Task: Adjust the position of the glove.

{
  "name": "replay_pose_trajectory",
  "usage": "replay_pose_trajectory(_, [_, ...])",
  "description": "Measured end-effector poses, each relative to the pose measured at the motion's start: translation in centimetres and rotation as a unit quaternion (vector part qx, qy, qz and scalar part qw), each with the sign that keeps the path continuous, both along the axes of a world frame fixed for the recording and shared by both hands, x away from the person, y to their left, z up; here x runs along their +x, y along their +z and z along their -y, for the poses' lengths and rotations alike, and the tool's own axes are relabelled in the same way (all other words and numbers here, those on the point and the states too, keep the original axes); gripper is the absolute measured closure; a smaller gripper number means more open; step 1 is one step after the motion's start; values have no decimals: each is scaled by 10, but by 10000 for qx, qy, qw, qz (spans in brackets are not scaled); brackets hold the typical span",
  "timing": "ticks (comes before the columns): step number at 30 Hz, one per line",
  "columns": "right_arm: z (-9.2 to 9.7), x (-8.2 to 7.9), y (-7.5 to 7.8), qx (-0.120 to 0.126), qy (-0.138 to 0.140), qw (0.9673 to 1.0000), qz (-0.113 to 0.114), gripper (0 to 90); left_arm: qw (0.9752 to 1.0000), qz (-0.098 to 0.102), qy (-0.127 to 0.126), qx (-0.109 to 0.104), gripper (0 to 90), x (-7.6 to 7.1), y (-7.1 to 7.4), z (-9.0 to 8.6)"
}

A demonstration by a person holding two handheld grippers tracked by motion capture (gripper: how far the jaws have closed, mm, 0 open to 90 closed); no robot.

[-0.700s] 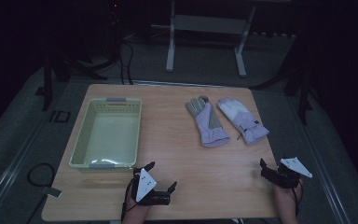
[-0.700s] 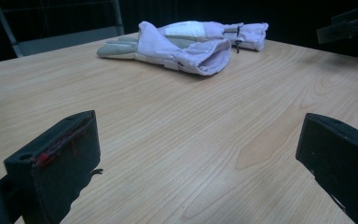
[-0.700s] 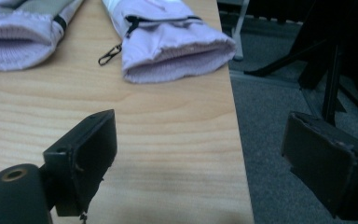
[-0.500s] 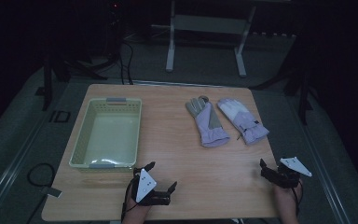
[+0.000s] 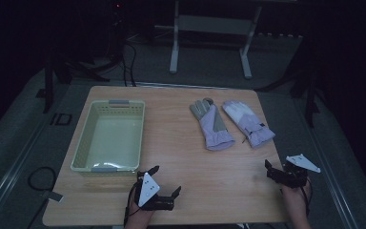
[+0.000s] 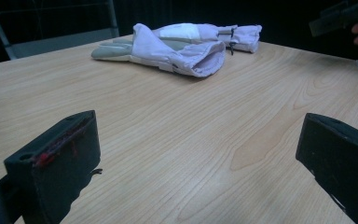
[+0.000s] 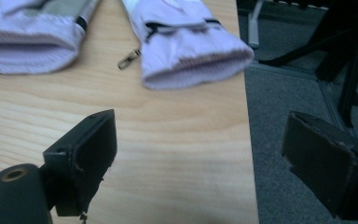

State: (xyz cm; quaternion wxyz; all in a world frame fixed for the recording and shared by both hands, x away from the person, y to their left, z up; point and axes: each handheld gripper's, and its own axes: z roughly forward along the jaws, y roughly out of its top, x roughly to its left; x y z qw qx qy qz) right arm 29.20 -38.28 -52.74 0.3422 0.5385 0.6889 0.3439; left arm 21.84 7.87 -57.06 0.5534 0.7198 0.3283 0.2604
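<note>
A: Where do the gloves sit rn?

B: Far-right part of the pale wooden table [image 5: 181,143]. Two soft lilac fabric gloves w/ grey palms, side by side, cuffs toward the near edge. The left glove [image 5: 213,125] lies close beside the right glove [image 5: 249,123], whether they touch is hard to tell. A pale green plastic basket [image 5: 108,137] stands on the left half of the table, nothing in it as far as the high view shows.

A: And the grippers?

B: Both at the near edge, well apart from the gloves. Left gripper [image 5: 164,183] has its jaws spread wide over bare wood; right gripper [image 5: 272,170] also has jaws apart, at the near-right corner, and holds nothing.

A: How would the gloves handle?

B: Probably light, floppy, padded. They'd sag and fold when lifted, no real risk of breakage. The fabric looks grippy enough, not slick.

A: Best place to pinch?

B: The ribbed cuff [image 7: 196,70] of the right glove, prob. It's thick, faces the right gripper, and stands open a bit. Avoid the small metal zip pull [image 7: 128,59] just beside it, too small and slippery. The left one's cuff [image 6: 205,58] gapes open likewise.
</note>
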Motion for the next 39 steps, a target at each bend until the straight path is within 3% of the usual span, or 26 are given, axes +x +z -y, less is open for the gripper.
replay_pose_trajectory(4, [-5, 3, 15, -121, 51, 9998, 135, 138, 10000, 7, -13, -4, 0, 0, 0, 0])
replay_pose_trajectory(8, [-6, 10, 28, 205, 241, 9995, 39, 137, 10000, 17, -23, 6, 0, 0, 0, 0])
replay_pose_trajectory(12, [-14, 16, 41, 137, 431, 9990, 42, 133, 10000, 8, -31, -3, 0, 0, 0, 0])
replay_pose_trajectory(14, [-19, 20, 47, 162, 472, 9987, -31, 130, 10000, 7, -32, -11, 0, 0, 0, 0])
replay_pose_trajectory(16, [-23, 24, 53, 394, 678, 9968, -136, 122, 10000, 6, -37, -4, 0, -1, 0, 0])
replay_pose_trajectory(20, [-34, 33, 58, 332, 874, 9952, -297, 144, 10000, 9, -70, -22, 0, -1, 0, -1])
replay_pose_trajectory(26, [-45, 46, 68, 514, 1008, 9926, -433, 202, 9999, 4, -113, -26, 0, -1, 0, -1])
replay_pose_trajectory(32, [-63, 59, 80, 300, 1136, 9921, -430, 249, 9999, -3, -122, -43, 0, 0, 0, -1])
replay_pose_trajectory(39, [-81, 79, 85, 306, 1327, 9894, -505, 289, 9999, 10, -119, -28, 0, -1, 0, -1])
